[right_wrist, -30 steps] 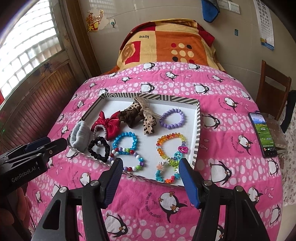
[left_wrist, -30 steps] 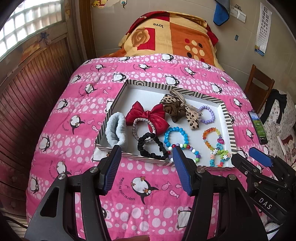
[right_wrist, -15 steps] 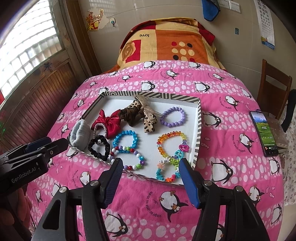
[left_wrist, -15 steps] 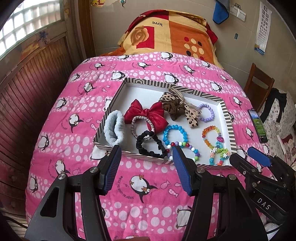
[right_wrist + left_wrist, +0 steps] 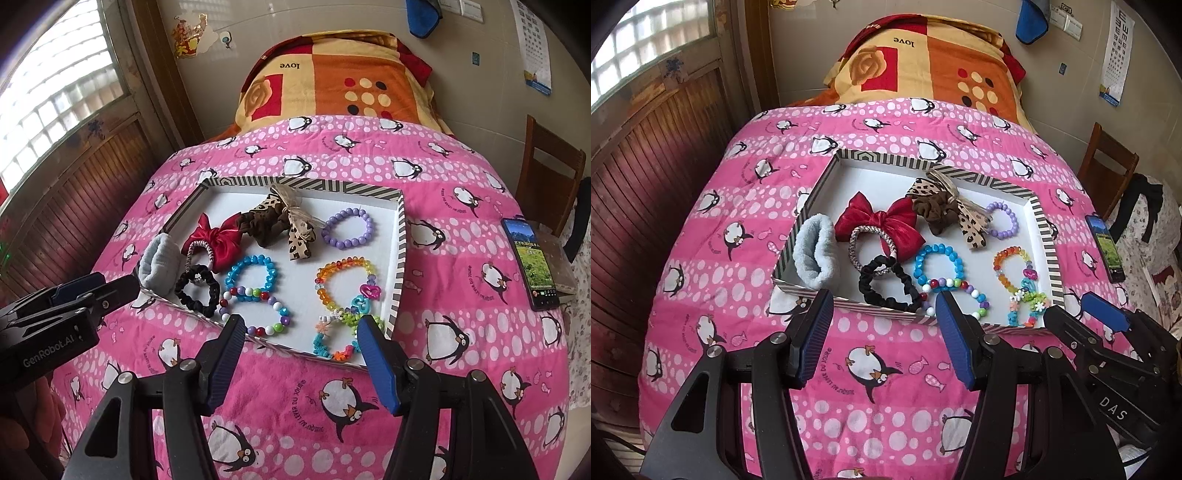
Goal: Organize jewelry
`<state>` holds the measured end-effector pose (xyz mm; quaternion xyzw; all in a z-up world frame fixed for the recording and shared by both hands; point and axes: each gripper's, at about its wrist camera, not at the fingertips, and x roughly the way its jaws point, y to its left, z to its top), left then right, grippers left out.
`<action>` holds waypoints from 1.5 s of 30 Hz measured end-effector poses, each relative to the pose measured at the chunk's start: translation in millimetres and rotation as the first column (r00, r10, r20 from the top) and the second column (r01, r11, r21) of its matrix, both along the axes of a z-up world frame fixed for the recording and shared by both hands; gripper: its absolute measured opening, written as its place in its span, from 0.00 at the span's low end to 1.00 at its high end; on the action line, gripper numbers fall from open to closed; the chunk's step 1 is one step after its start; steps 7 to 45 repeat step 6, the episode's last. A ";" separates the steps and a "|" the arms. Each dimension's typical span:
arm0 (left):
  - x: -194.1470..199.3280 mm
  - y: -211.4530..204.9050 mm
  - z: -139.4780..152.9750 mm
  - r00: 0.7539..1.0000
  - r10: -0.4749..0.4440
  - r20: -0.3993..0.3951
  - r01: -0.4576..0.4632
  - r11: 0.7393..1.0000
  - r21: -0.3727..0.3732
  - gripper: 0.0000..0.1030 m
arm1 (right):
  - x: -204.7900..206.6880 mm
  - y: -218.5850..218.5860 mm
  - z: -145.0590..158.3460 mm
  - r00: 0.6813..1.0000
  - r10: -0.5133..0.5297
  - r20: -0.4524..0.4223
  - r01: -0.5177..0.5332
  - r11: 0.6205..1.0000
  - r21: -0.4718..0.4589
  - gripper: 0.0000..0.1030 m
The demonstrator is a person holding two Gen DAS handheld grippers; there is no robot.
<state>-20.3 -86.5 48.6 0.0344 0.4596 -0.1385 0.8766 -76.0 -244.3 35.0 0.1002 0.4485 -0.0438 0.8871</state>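
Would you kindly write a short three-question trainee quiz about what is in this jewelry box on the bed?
1. True or false: the purple bead bracelet lies inside the striped box.
2. Which item touches the black scrunchie? A) phone B) silver hair tie C) purple bracelet
3. Fill in: the left hand-held gripper and right hand-held gripper are both ____.

Key: 1 true; 2 B, the silver hair tie; 3 open.
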 end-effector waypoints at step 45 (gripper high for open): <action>-1.4 -1.4 1.1 0.999 -0.019 0.027 0.019 1.000 0.010 0.56 | 0.6 -2.3 -2.3 1.000 -0.001 -0.006 0.001 1.000 0.004 0.59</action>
